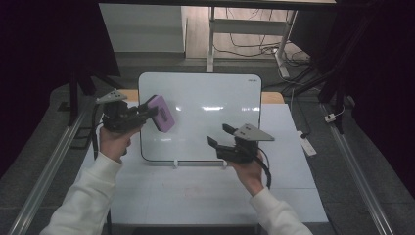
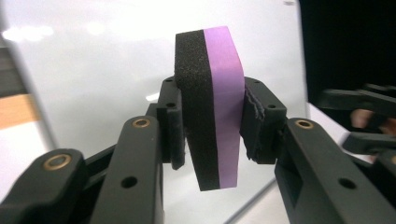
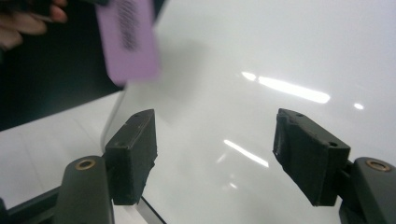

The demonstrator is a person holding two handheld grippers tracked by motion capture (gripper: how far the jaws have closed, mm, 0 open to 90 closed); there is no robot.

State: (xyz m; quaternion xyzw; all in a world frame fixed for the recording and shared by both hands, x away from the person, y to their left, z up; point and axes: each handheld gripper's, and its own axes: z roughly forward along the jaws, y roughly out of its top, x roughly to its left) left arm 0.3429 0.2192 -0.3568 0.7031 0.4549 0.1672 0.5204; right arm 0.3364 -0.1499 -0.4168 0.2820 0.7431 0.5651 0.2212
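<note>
Left gripper (image 1: pixel 147 110) is clenching a purple eraser (image 1: pixel 161 113) over the whiteboard (image 1: pixel 215 93); right gripper (image 1: pixel 219 135) is hanging released.

In the high view the eraser is sitting at about 9 o'clock on the whiteboard, near its left edge, tilted, with the whiteboard lying on the bench (image 1: pixel 195 196). In the left gripper view the jaws are pressing both sides of the eraser (image 2: pixel 215 107), black foam layer on one side, purple layer on the other. The right gripper is hovering at about 5 o'clock over the whiteboard, near its lower edge, and in the right gripper view its jaws are standing well apart, grasping nothing, with the eraser (image 3: pixel 128 39) showing at 11 o'clock.
</note>
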